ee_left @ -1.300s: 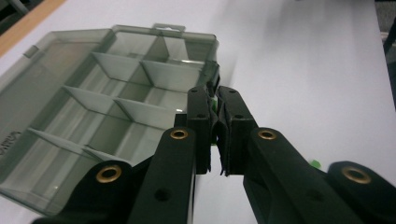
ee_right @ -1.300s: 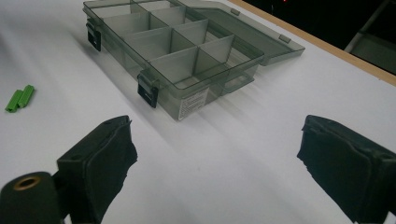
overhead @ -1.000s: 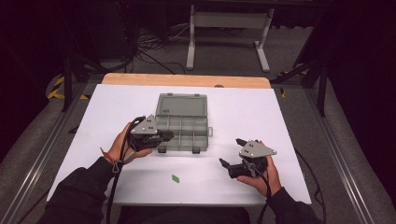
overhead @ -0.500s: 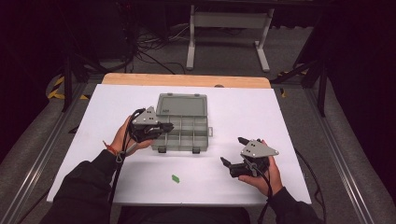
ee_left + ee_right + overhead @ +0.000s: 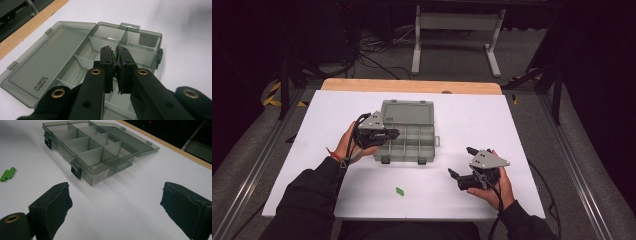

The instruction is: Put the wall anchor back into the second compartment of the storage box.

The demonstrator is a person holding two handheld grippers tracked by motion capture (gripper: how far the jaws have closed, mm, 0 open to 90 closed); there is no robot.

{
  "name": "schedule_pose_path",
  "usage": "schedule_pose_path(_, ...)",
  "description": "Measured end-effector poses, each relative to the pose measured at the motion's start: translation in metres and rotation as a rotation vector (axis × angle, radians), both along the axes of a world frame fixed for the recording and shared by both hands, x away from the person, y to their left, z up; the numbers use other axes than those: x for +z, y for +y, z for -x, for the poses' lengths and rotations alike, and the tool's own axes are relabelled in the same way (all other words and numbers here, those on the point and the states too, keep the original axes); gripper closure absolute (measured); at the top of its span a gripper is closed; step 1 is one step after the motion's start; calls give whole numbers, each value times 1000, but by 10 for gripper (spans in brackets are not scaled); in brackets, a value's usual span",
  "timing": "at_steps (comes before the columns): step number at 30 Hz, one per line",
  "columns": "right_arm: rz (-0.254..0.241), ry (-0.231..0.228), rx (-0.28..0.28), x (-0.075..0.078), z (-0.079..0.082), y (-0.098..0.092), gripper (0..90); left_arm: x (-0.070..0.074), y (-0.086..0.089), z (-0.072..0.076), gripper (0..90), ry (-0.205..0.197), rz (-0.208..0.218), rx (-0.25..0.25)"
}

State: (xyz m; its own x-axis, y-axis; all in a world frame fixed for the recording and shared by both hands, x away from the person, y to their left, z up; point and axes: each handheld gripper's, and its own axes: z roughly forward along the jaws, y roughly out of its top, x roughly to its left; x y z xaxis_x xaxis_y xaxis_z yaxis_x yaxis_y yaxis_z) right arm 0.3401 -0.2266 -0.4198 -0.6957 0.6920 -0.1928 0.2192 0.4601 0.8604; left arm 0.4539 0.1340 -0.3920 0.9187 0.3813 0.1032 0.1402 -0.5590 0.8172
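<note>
Pinching a green piece (image 5: pixel 114 57), the left claw (image 5: pixel 393 133) has moved over the organizer box (image 5: pixel 411 131).

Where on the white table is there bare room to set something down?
Bare: the table right of the organizer box, and the front strip between the green piece and the right gripper. Crowded: the box's left side, where the left gripper hangs.

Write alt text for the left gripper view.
The left gripper has its two black jaws shut on a small green piece, held over the open compartments of a grey transparent organiser box. The box's lid lies flat open on the white table.
</note>
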Motion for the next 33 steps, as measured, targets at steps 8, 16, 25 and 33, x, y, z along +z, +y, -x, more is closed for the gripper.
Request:
schedule_pose_path(8,12,6,8,-2,0,2,90,-6,-5,-11,845,16,-20,5)
schedule_pose_path(16,12,13,15,-3,0,3,86,-12,-15,-28,845,42,-71,18)
schedule_pose_path(25,18,14,18,-4,-1,3,85,-24,-20,-41,844,71,-116,53)
schedule_pose_path(33,17,19,22,-4,-1,3,82,-29,-20,-44,843,88,-129,66)
